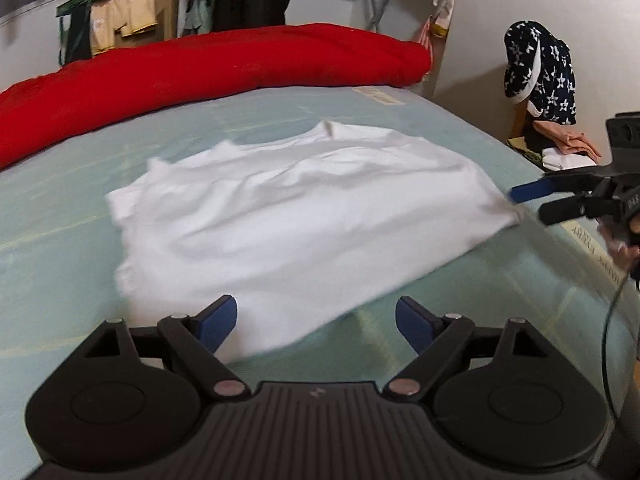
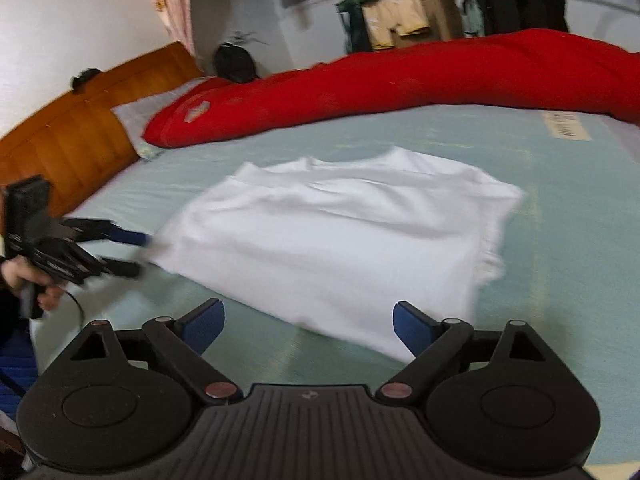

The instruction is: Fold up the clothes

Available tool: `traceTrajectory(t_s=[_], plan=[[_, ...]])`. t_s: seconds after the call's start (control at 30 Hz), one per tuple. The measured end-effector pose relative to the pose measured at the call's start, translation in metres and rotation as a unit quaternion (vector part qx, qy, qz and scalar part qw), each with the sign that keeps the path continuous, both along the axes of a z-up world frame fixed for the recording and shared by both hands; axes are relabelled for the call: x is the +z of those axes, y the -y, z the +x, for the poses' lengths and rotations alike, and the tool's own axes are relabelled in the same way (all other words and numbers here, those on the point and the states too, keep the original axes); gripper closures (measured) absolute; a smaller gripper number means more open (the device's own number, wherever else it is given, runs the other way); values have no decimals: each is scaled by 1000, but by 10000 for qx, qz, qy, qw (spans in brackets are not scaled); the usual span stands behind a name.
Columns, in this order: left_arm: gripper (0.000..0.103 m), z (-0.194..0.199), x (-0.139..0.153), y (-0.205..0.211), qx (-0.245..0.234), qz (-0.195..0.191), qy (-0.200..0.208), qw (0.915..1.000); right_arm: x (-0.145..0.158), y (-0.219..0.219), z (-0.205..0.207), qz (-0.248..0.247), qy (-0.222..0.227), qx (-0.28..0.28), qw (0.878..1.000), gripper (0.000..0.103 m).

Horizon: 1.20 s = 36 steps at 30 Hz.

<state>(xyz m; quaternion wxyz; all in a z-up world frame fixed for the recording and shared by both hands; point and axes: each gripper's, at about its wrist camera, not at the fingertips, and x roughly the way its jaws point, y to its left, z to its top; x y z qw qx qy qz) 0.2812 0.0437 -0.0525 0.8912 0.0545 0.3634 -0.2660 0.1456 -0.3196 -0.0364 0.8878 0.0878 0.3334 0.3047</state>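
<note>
A white garment [image 1: 296, 216] [image 2: 340, 232] lies folded into a rough rectangle on a pale green mattress [image 1: 60, 264] [image 2: 560, 240]. My left gripper [image 1: 316, 316] is open at one near corner, whose cloth reaches in between the blue pads without being pinched. In the right wrist view the left gripper [image 2: 138, 254] shows at the garment's left edge, open, with a hand on its grip. My right gripper [image 2: 308, 314] is open just in front of another corner. In the left wrist view the right gripper [image 1: 532, 204] sits at the garment's right corner, fingers apart. Both views are motion-blurred.
A long red quilt [image 1: 208, 68] [image 2: 400, 88] is rolled along the far side of the bed. A wooden headboard [image 2: 80, 128] stands at the left. A chair with a star-patterned dark garment [image 1: 540, 72] and folded clothes [image 1: 568, 148] stands past the mattress's right edge.
</note>
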Motion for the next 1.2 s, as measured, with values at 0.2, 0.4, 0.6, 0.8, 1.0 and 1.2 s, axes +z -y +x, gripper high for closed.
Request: traceTrajectory(t_s=[0.2, 0.4, 0.6, 0.8, 1.0, 1.2], plan=[[16, 3, -19, 13, 33, 266, -285, 9992, -25, -35, 28, 23, -474, -3, 9989, 9], [16, -31, -4, -10, 40, 1081, 328, 9936, -19, -1, 0, -355, -389, -315, 9981, 6], [16, -54, -16, 49, -817, 3048, 1809, 9315, -9, -71, -24, -2922, 1173, 186, 9490, 4], [13, -69, -43, 79, -1406, 3989, 2615, 8676, -42, -124, -28, -4540, 2054, 816, 8632, 4], [11, -50, -43, 94, -1488, 4057, 2748, 8589, -51, -141, -8, -4707, 2268, 937, 8475, 0], [11, -34, -45, 106, -1585, 4034, 2826, 8557, -53, -169, 20, -4555, 2422, 1100, 8496, 0]])
